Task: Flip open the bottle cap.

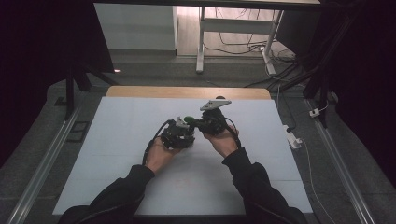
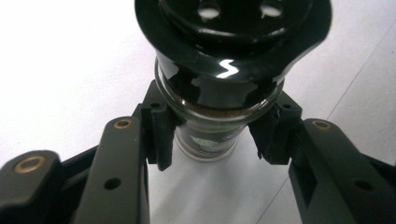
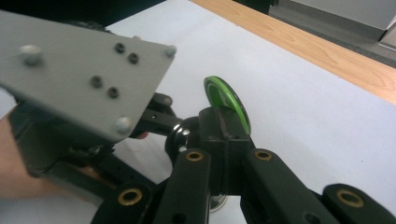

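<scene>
**Jar and green lid held between two tools at mid-worktop**

The left tool [image 2: 212, 140] is clamped on a small glass jar [image 2: 210, 135], its pads pressing the glass from either side just under the jar's black shaker top [image 2: 224, 42], which has round holes in it. The jar holds a brownish powder up near its neck.

The right tool [image 3: 224, 133] is closed on a green lid [image 3: 229, 102], gripping the disc edge-on so that its rim stands up above the jaws. In the right gripper view the left tool's grey plate [image 3: 79, 79] sits close at the left, with the black top just beside the lid.

From the high view both hands meet over the middle of the white worktop [image 1: 116, 121], a little nearer its far wooden edge [image 1: 187, 92] than its near edge, the left tool [image 1: 180, 133] and right tool [image 1: 205, 122] touching or nearly so around the green lid [image 1: 188, 119].
</scene>
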The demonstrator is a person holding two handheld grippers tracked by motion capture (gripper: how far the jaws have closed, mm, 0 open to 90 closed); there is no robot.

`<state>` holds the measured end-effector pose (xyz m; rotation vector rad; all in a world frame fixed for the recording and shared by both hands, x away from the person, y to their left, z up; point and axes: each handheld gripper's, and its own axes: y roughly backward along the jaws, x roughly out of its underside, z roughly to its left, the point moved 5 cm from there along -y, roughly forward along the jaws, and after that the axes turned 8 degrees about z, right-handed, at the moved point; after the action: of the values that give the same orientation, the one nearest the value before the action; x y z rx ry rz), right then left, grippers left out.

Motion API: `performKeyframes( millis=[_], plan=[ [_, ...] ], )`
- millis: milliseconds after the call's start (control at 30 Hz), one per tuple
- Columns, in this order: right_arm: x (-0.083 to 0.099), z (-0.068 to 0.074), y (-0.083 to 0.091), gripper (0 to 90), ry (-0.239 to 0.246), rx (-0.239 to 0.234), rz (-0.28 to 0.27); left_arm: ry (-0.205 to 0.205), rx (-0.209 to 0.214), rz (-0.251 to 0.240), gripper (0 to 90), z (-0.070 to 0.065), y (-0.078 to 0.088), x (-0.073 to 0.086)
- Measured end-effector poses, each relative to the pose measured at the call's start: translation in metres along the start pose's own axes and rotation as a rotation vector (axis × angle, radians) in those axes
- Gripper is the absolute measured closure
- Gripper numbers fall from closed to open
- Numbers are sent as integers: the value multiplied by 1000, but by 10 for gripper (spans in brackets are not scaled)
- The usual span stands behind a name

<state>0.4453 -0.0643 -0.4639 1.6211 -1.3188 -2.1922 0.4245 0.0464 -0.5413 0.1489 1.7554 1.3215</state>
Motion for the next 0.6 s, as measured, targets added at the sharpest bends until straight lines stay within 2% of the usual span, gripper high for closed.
performKeyframes(
  millis=[200,533,600],
  plan=[
    [2,-6,-6,899,-25,9,11,2,0,-3,540,0,0,0],
    [3,-5,-3,895,-21,-8,6,0,8,1,530,1,0,-1],
    [4,-4,-2,862,-22,-11,6,0,21,-1,501,1,0,-1]
  ],
)
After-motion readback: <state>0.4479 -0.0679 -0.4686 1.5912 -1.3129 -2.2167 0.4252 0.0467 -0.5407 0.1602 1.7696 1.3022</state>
